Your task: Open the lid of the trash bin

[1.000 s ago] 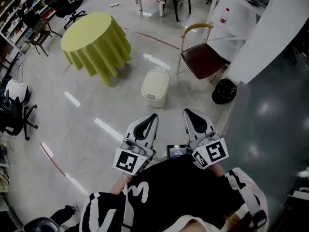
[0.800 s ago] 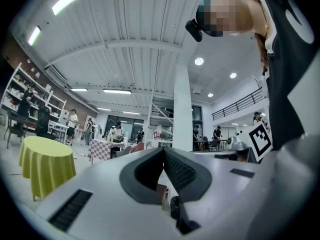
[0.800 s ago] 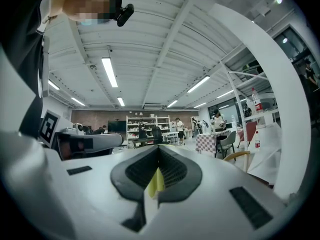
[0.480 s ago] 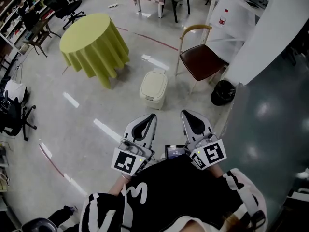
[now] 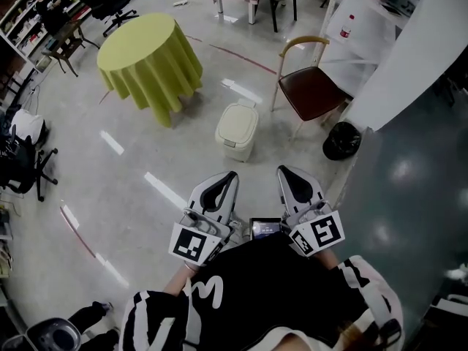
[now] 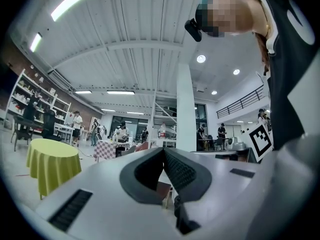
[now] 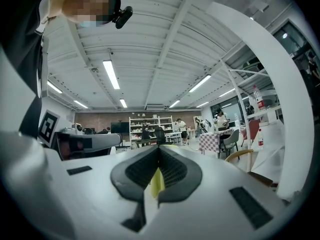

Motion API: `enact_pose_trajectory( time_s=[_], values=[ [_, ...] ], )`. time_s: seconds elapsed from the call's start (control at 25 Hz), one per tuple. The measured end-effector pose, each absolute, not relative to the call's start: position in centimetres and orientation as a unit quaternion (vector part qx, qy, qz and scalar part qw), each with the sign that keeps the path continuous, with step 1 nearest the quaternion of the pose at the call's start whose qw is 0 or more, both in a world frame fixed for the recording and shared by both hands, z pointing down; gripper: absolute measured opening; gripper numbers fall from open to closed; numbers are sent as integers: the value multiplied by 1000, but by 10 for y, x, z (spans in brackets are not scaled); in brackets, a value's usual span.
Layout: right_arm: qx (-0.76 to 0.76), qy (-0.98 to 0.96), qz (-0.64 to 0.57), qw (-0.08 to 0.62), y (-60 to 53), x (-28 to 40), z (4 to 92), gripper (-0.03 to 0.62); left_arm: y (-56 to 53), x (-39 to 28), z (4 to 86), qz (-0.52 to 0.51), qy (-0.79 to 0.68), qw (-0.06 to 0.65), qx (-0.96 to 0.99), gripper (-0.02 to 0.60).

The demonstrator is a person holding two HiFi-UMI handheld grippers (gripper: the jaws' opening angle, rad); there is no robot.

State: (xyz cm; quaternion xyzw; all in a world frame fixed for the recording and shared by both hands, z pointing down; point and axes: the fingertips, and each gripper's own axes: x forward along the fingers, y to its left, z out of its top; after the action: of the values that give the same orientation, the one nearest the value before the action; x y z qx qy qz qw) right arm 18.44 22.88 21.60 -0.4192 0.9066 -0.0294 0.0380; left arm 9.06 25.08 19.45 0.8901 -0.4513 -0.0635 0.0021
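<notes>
You hold both grippers low in front of your body, side by side, pointing forward. Your left gripper (image 5: 231, 175) has its jaws pressed together at the tips – the dark ribbed pads (image 6: 181, 172) meet in a point with nothing between them. Your right gripper (image 5: 282, 170) is the same: jaws closed tip to tip and empty, with only a sliver of yellow-green showing through the gap behind the pads. Each one carries at its back a cube (image 5: 194, 243) with a black-and-white square marker.

The bin (image 5: 232, 149) stands on the floor (image 5: 146, 196) ahead of you, well apart from both grippers. It is cream plastic, a box with rounded corners, and its smooth lid (image 5: 238, 121) lies flat – closed. The bin is between a round table (image 5: 150, 58) draped in yellow-green cloth, on its left, and a chair (image 5: 310, 86) with a curved pale wooden frame and a dark red seat, on its right. The floor is grey and glossy, with streaks of light reflected in it. A black rounded object (image 5: 341, 139) lies near the chair.
</notes>
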Motion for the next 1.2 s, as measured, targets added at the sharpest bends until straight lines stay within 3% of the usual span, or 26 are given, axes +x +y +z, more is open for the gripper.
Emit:
enact_pose_trajectory(
  time_s=[1.2],
  values=[
    [-430,902,-14,38,148,154,210,3,164,64,191,-75,-432,-9,898,7]
  ],
)
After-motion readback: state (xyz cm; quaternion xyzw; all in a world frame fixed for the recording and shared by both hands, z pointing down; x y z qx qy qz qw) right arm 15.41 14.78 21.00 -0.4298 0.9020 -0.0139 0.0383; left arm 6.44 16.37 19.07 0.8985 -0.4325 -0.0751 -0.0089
